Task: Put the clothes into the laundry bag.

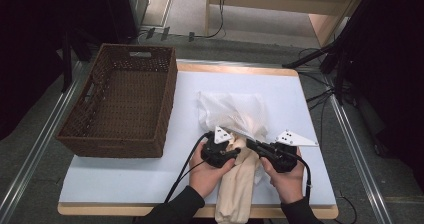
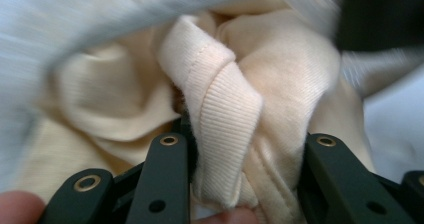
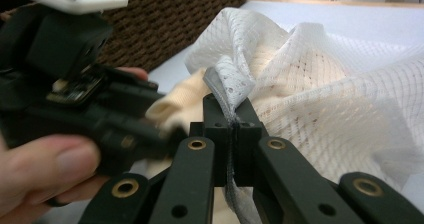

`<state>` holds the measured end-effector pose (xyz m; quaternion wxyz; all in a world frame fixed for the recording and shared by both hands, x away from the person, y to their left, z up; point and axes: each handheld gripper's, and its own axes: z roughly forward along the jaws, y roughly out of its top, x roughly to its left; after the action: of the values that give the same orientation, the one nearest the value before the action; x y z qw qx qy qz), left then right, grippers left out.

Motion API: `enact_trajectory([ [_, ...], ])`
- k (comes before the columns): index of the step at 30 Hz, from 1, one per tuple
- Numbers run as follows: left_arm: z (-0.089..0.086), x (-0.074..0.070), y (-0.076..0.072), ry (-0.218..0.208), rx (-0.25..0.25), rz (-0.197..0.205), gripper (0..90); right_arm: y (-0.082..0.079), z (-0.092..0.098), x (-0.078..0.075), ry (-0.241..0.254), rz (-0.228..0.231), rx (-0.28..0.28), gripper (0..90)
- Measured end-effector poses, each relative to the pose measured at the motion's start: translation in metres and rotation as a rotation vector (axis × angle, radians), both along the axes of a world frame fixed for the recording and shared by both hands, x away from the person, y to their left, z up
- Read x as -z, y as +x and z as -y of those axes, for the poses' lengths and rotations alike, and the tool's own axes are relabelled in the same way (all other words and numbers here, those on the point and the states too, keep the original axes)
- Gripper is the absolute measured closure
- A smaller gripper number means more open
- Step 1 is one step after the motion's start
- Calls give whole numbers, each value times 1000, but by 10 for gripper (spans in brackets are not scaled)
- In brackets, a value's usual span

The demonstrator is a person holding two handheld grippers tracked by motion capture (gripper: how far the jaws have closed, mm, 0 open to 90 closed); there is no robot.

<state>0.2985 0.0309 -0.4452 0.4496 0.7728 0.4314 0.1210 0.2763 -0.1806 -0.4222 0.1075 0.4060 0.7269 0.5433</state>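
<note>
The cream garment (image 1: 239, 184) lies at the table's (image 1: 125, 179) near edge, its far end tucked inside the white mesh bag (image 1: 235, 111). The right gripper (image 1: 254, 145) is clamped on the bag's rim. The left gripper (image 1: 234, 153) has garment folds between its jaws; whether they pinch is unclear. A wicker basket (image 1: 120, 101) sits far left, well apart.

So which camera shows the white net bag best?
The right gripper view: the white net bag is close and sharp, its edge pinched in the right gripper. The high view shows it small; the left gripper view, a blurred edge.
</note>
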Motion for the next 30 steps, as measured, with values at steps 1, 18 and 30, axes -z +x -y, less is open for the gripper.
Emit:
enact_trajectory([
  [1, 0, 3, 4, 12, -31, 11, 656, -1, 0, -2, -1, 1, -4, 885],
  [18, -12, 4, -33, 88, 143, -90, 320, 6, 9, 7, -15, -27, 25, 885],
  [30, 12, 20, -43, 278, 191, -29, 747, 6, 1, 10, -32, -32, 14, 885],
])
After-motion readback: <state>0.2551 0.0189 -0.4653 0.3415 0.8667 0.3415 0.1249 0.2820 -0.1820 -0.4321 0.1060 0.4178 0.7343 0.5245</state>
